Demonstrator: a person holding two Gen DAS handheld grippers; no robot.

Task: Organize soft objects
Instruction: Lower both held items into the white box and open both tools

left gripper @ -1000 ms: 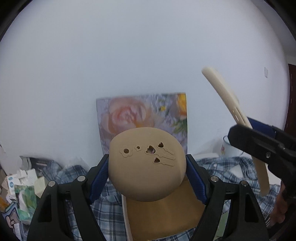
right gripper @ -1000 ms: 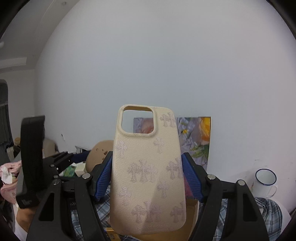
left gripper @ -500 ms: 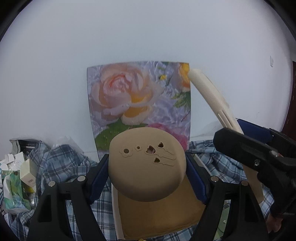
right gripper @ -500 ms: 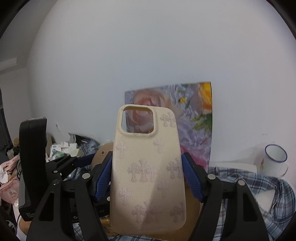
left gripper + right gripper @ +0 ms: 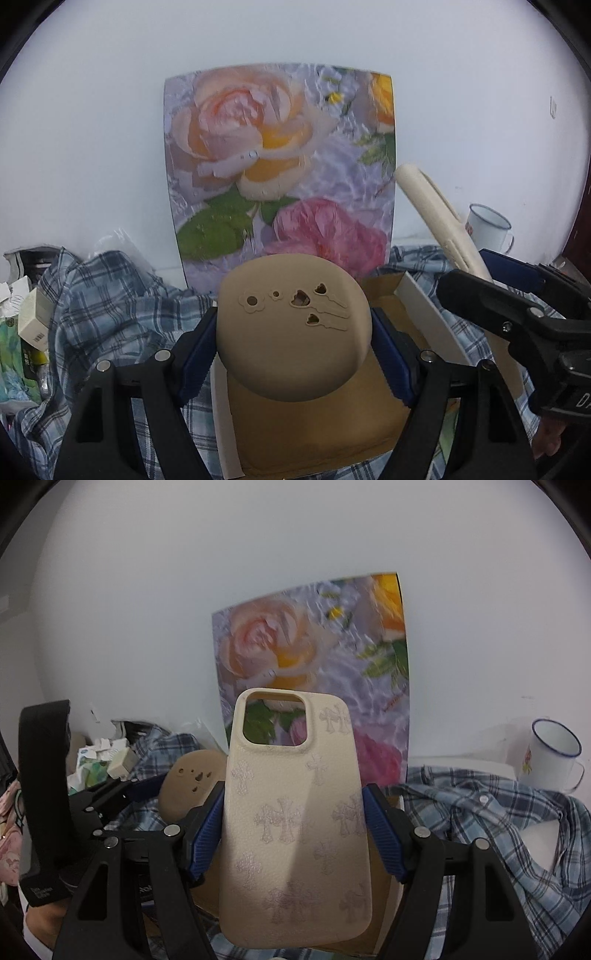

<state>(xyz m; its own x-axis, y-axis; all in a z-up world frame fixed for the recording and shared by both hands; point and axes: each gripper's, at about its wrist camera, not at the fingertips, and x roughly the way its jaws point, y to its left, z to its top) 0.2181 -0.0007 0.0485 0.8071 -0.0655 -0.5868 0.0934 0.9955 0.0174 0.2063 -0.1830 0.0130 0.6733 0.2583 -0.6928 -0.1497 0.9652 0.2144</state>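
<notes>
The left gripper [image 5: 293,341] pinches a round tan soft pad [image 5: 291,328] with small cut-out holes between its blue pads [image 5: 195,354], holding it above an open cardboard box [image 5: 314,424] that sits on a blue plaid cloth [image 5: 110,306]. To its right, the right gripper [image 5: 295,834] clamps a cream phone case [image 5: 295,823] patterned with crosses upright between its jaws, over the same box. Beyond both sets of jaws a flower picture [image 5: 280,162] leans against the white wall, and a white enamel mug [image 5: 552,755] stands well off to the right of the right jaws.
</notes>
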